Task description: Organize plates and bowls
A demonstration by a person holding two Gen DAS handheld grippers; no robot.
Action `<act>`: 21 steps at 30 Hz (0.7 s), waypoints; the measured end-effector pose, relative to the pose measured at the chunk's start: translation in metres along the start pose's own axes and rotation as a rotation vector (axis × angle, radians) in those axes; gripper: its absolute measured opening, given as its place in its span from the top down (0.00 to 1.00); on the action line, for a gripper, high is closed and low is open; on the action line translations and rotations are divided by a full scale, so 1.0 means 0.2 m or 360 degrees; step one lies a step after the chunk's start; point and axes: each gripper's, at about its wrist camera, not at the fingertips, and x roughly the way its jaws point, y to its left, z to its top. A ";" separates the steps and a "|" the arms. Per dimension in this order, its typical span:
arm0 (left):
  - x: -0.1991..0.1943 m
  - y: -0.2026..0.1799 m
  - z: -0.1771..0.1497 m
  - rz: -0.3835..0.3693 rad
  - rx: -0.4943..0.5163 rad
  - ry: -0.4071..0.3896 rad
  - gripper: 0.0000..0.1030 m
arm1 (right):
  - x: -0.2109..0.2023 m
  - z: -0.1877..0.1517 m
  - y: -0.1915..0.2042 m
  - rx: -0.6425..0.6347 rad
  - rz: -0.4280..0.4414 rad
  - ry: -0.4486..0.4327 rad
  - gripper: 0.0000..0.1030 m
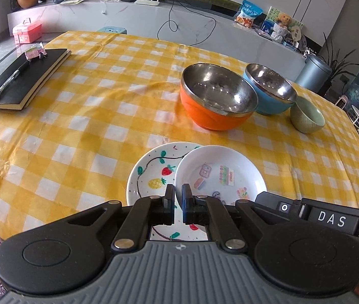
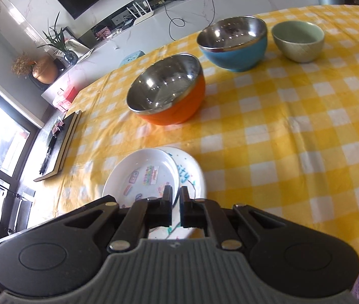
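Note:
Two white plates lie at the table's near edge. The sticker plate [image 1: 220, 174] [image 2: 144, 174] overlaps the fruit-drawing plate [image 1: 154, 174] [image 2: 192, 174]. My left gripper [image 1: 178, 192] is shut on the sticker plate's left rim. My right gripper [image 2: 176, 193] is shut on the sticker plate's right rim, above the lower plate. Beyond stand an orange steel-lined bowl [image 1: 214, 116] [image 2: 176, 111], a blue steel-lined bowl [image 1: 268, 101] [image 2: 235, 55] and a small green bowl [image 1: 306, 119] [image 2: 298, 43].
A yellow checked cloth [image 1: 90, 116] covers the table. A black notebook [image 1: 24, 81] [image 2: 60, 141] with a pen lies at the far left. A white counter [image 1: 133, 12] with clutter runs behind the table.

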 end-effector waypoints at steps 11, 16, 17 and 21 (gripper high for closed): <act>0.04 -0.02 -0.05 0.0025 0.0006 0.0041 0.95 | 0.01 -0.02 -0.05 0.0043 -0.0001 0.0027 0.98; 0.06 0.01 -0.05 -0.0001 -0.0052 0.0044 0.95 | 0.04 -0.03 -0.08 0.0072 0.0007 0.0044 0.98; 0.07 0.02 -0.05 -0.0003 -0.0061 0.0042 0.95 | 0.05 -0.02 -0.08 0.0074 0.0008 0.0048 0.98; 0.08 0.04 -0.04 0.0009 -0.0086 0.0036 0.95 | 0.07 -0.02 -0.06 0.0070 0.0014 0.0047 0.98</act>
